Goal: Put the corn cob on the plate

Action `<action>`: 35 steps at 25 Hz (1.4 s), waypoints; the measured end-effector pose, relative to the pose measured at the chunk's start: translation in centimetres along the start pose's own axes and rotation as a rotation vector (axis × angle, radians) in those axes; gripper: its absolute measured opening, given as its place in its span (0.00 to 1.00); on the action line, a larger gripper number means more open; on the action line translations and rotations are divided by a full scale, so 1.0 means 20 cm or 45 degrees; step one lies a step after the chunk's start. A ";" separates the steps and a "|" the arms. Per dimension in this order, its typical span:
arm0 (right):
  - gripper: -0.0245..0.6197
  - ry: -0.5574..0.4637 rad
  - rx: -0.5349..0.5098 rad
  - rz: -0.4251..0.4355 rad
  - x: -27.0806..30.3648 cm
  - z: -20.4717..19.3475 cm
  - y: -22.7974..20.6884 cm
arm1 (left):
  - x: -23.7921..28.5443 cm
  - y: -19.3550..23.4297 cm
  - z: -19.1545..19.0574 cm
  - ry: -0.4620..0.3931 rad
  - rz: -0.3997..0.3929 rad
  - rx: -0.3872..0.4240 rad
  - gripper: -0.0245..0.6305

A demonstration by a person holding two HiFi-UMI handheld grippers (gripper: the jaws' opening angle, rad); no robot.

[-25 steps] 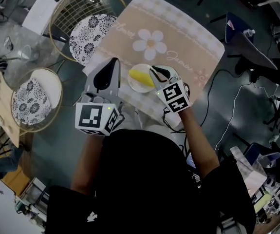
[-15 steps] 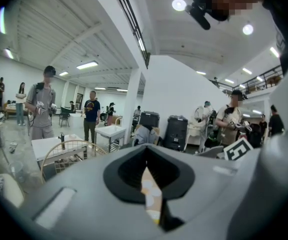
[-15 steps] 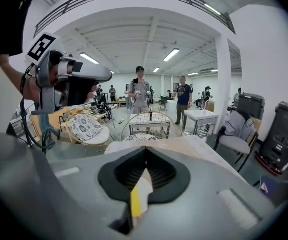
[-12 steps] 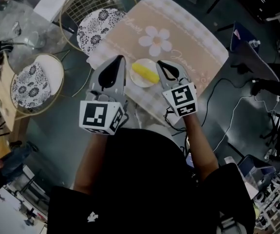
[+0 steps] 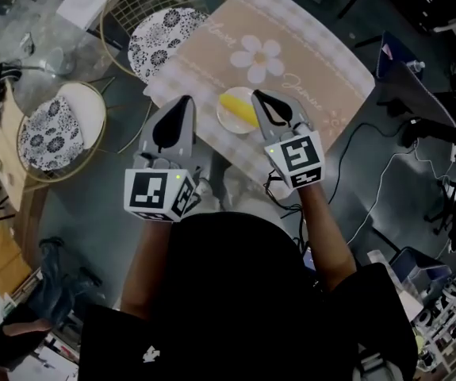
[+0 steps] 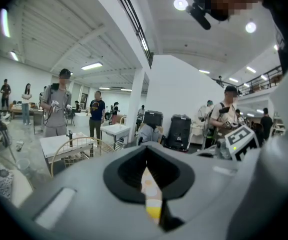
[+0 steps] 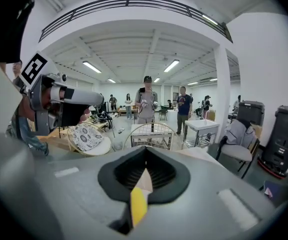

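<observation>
The yellow corn cob (image 5: 238, 108) lies on a small white plate (image 5: 228, 124) at the near edge of the beige flower-print tablecloth (image 5: 291, 46). My left gripper (image 5: 185, 101) hovers just left of the plate, shut and empty. My right gripper (image 5: 259, 95) hovers at the plate's right rim above the cob, also shut and empty. In the left gripper view the jaws (image 6: 145, 155) meet, and a yellow sliver of the cob (image 6: 153, 212) shows through the slit. The right gripper view shows the same closed jaws (image 7: 145, 156) and the cob's yellow sliver (image 7: 137, 205).
Two wire chairs with floral cushions stand left of the table, one at the back (image 5: 160, 42) and one nearer (image 5: 53, 133). Cables (image 5: 370, 157) trail on the floor to the right, beside a dark stand (image 5: 406, 82). People and small tables (image 7: 204, 126) fill the hall.
Both grippers have drawn back a little from the plate and the right one has lifted off the cob. The cob stays lying on the plate.
</observation>
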State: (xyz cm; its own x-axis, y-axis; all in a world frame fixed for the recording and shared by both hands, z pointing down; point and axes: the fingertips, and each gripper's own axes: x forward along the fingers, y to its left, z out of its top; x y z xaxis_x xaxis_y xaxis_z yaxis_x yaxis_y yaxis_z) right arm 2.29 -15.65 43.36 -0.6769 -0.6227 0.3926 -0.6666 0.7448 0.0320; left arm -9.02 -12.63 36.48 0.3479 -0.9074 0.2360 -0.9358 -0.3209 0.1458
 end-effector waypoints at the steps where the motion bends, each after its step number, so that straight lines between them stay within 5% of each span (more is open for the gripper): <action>1: 0.04 -0.012 0.000 -0.007 -0.01 0.02 0.02 | -0.02 0.01 0.00 -0.004 0.000 -0.003 0.05; 16: 0.04 -0.164 -0.015 -0.148 -0.20 0.30 0.34 | -0.41 0.07 0.06 -0.098 -0.101 0.046 0.05; 35: 0.04 -0.242 -0.015 -0.238 -0.43 0.42 0.80 | -0.87 0.08 0.05 -0.148 -0.206 0.082 0.05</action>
State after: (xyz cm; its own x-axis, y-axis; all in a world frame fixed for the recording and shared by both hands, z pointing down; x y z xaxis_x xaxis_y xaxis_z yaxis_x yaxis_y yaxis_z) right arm -5.16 -0.36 32.73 -0.5899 -0.7826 0.1989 -0.7824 0.6149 0.0989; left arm -16.59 2.37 31.60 0.4885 -0.8667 0.1011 -0.8713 -0.4783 0.1102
